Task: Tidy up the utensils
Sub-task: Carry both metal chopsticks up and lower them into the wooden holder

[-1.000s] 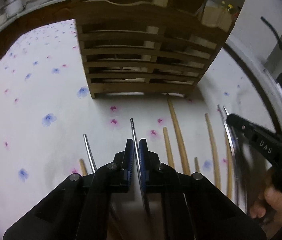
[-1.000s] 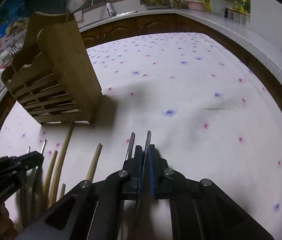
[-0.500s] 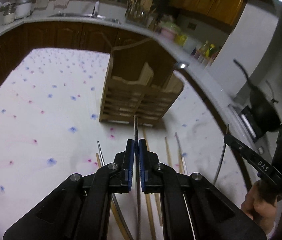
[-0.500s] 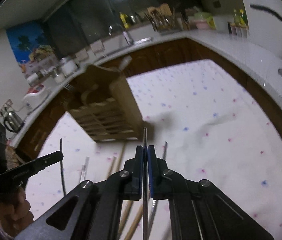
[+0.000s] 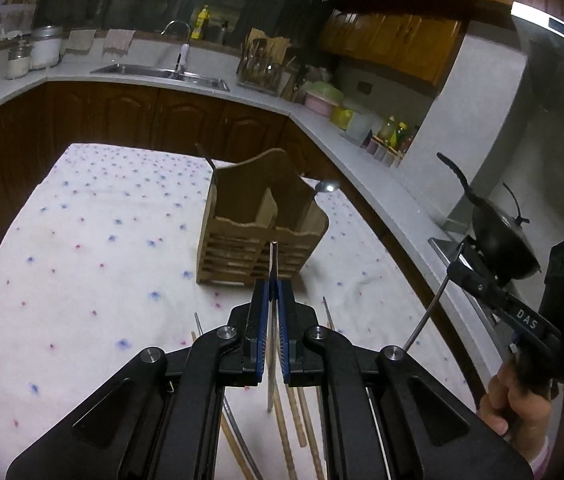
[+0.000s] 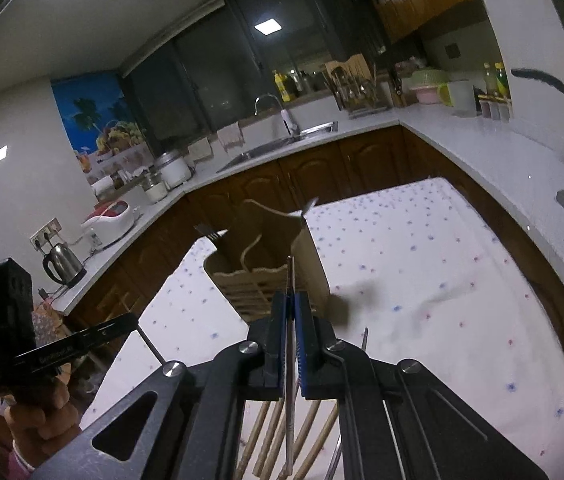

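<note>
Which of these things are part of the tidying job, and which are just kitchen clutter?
Part of the job:
- left gripper, shut on a metal chopstick
- right gripper, shut on another
- wooden caddy
- wooden chopsticks

Lying about:
- kettle
- wok
- sink

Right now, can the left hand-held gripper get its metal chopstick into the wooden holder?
Probably yes: the left hand-held gripper holds the metal chopstick clear of the tablecloth, and the wooden holder stands open-topped directly ahead, nothing between.
</note>
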`<action>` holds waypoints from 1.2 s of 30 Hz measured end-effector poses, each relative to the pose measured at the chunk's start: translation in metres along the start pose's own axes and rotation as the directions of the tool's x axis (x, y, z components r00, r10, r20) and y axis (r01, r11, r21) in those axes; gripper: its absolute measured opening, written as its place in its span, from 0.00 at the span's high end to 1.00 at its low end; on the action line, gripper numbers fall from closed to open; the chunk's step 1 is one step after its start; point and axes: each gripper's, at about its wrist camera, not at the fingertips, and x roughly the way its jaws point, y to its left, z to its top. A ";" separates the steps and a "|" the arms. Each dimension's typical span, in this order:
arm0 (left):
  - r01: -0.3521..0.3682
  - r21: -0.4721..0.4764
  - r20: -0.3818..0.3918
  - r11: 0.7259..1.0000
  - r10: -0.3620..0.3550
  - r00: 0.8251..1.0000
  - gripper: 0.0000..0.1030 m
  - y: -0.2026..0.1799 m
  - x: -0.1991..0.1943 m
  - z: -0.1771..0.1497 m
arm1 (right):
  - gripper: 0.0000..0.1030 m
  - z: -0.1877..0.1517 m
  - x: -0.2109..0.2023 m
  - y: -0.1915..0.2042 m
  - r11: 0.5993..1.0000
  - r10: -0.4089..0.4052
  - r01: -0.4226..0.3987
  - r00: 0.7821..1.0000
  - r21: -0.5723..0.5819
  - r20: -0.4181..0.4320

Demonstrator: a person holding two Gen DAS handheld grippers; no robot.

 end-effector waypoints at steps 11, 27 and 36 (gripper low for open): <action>-0.004 0.005 0.043 1.000 0.004 0.999 0.96 0.003 -0.009 0.016 | 0.96 0.016 0.005 0.007 1.000 0.012 -0.012 0.999 -0.010 0.038; -0.071 0.068 0.293 0.995 0.049 0.955 0.96 -0.008 -0.022 0.121 | 0.96 0.110 0.038 0.008 0.999 -0.004 -0.005 0.969 0.037 0.247; -0.125 -0.048 0.333 0.991 0.134 0.933 0.96 0.031 0.040 0.137 | 0.96 0.120 0.086 0.002 0.998 -0.049 0.030 0.945 0.063 0.324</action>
